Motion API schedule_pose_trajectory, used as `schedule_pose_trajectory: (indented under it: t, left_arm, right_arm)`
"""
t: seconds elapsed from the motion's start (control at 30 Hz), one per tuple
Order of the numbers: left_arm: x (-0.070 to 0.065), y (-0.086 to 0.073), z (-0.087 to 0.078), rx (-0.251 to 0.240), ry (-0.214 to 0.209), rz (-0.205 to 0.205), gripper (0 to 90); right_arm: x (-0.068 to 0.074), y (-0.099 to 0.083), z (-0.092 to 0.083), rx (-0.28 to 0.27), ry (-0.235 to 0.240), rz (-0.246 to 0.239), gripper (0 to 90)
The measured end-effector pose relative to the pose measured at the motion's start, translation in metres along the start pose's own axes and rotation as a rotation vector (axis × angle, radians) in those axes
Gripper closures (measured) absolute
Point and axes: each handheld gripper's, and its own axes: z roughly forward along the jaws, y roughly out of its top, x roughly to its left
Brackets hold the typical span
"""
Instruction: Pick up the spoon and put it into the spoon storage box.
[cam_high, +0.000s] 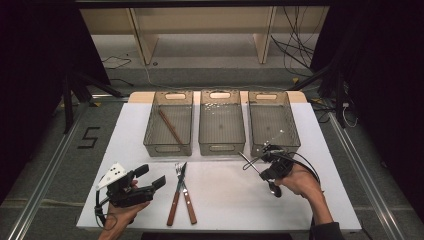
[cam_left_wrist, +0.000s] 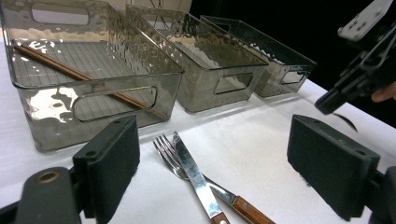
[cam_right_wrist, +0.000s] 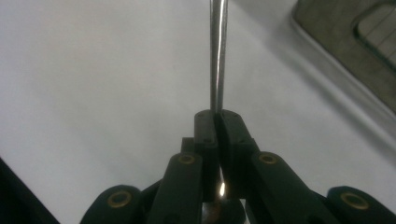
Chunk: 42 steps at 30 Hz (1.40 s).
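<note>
- Your right gripper (cam_high: 261, 166): jaws clamped on a spoon (cam_right_wrist: 218, 56), lifted off the table (cam_high: 225, 195) before the right-hand bin (cam_high: 273, 122).
- Your left gripper (cam_high: 150, 176): jaws wide apart, nothing between them, beside the fork (cam_left_wrist: 164, 148) and knife (cam_left_wrist: 194, 172).

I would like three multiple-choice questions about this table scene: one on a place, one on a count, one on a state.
1. Where do the chopsticks lie?
A. in the left bin
B. in the middle bin
C. on the table

2. How many clear bins stand in the row?
A. two
B. three
C. four

3. How is the right gripper now?
A. wide open
B. shut on nothing
C. shut on the spoon

Answers:
1. A: they lie slantwise in the left bin.
2. B: the left bin, the middle bin and the right bin.
3. C: its jaws pinch the handle of the spoon.
</note>
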Motion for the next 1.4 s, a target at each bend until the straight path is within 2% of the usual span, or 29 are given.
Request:
schedule_pose_trajectory:
  t: [0.2,0.57,1.0,1.4]
  left_arm:
    - [0.000,0.000,0.000,0.007,0.001,0.006,16.5]
    - [0.000,0.000,0.000,0.002,0.001,0.000,16.5]
    - [0.000,0.000,0.000,0.001,-0.002,0.001,16.5]
    - [0.001,0.000,0.000,0.003,-0.003,0.005,16.5]
  right_arm:
    - [0.002,0.016,-0.017,-0.095,0.029,-0.007,86.7]
    - [0.000,0.058,-0.022,-0.223,0.052,0.005,86.6]
    - [0.005,0.101,-0.032,-0.309,0.059,0.006,86.6]
    - [0.005,0.131,-0.030,-0.345,0.055,0.026,86.6]
